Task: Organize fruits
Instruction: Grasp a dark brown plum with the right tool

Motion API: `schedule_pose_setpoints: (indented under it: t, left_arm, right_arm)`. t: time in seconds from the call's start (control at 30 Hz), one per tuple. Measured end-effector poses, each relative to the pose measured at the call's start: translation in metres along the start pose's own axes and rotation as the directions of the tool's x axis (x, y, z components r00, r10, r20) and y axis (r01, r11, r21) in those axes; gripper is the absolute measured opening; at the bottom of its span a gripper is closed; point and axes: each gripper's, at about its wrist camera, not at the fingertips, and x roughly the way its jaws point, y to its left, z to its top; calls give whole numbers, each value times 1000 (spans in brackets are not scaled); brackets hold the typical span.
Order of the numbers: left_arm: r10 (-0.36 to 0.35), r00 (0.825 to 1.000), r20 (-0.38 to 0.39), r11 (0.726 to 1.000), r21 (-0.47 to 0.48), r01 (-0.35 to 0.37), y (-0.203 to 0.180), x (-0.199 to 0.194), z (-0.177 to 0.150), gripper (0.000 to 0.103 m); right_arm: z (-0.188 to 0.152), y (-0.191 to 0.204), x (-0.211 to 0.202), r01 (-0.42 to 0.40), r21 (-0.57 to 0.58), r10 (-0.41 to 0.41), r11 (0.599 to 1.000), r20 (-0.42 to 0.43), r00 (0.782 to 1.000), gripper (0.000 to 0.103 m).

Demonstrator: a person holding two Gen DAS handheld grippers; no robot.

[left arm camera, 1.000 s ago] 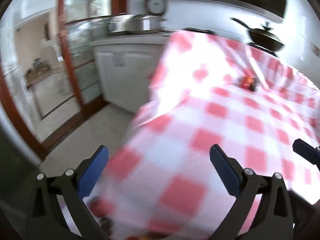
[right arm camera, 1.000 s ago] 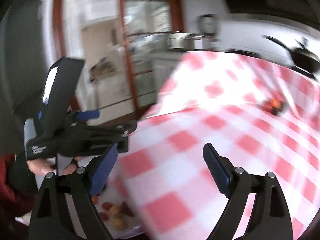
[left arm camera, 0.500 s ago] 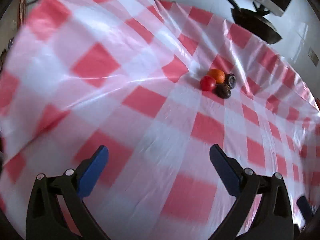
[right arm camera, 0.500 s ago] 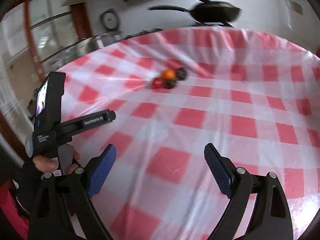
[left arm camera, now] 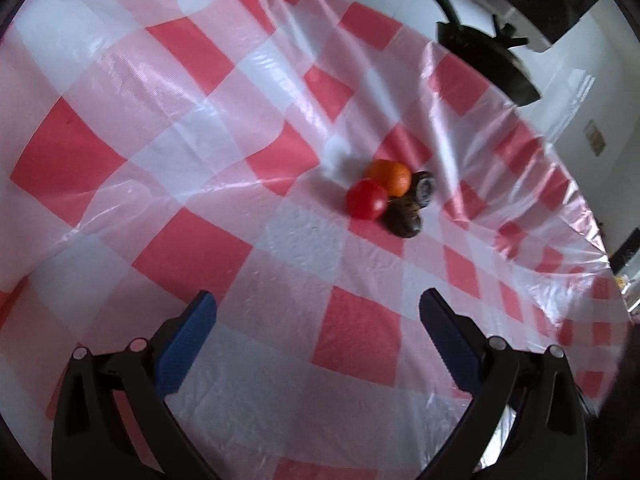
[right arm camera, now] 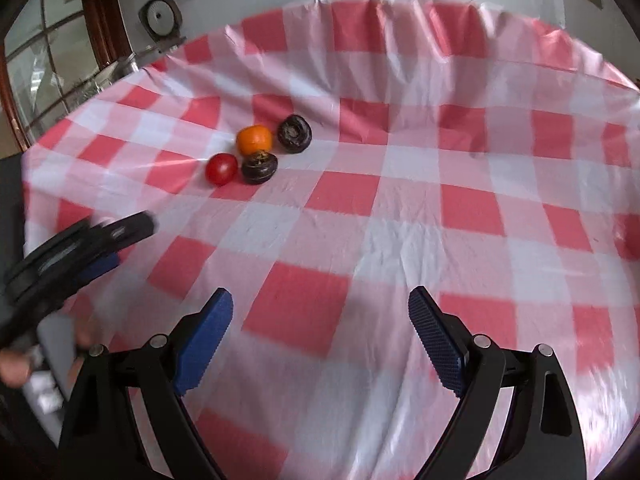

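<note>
Our left claw (left arm camera: 314,312) is spread wide, holding nothing, above the red-and-white checked plastic cloth on the desk (left arm camera: 192,248). Well ahead we see four touching fruits: round red tomato (right arm camera: 221,169), round orange tangerine (right arm camera: 254,139), two dark wrinkled round fruits (right arm camera: 259,167) (right arm camera: 295,133). Our right claw (right arm camera: 320,310) is likewise spread, empty.

Ahead of both sets of blue-padded jaws: red-and-white checked tablecloth (right arm camera: 400,208). On it: red tomato (right arm camera: 221,169), orange (right arm camera: 254,139), two dark brown-black fruits (right arm camera: 259,166). Black gripper frames.
</note>
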Motion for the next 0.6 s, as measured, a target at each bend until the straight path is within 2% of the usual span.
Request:
schedule_pose_setpoints:
  t: [0.3, 0.4, 0.5, 0.6]
  left_arm:
    - [-37, 999, 30, 999, -15, 38, 2, -8, 0, 101]
    - [-43, 998, 39, 999, -24, 44, 3, -10, 0, 101]
    - [-42, 998, 41, 999, -28, 43, 3, -10, 0, 101]
    - [-46, 998, 41, 998, -28, 47, 3, -10, 0, 101]
  right_arm:
    - [63, 7, 60, -30, -40, 30, 999, -4, 1000, 87]
    - [82, 18, 83, -32, -65, 29, 997, -33, 999, 86]
    - [89, 34, 98, -62, -97, 55, 993, -79, 995, 83]
    - [91, 51, 105, -58, -153, 46, 987, -81, 996, 77]
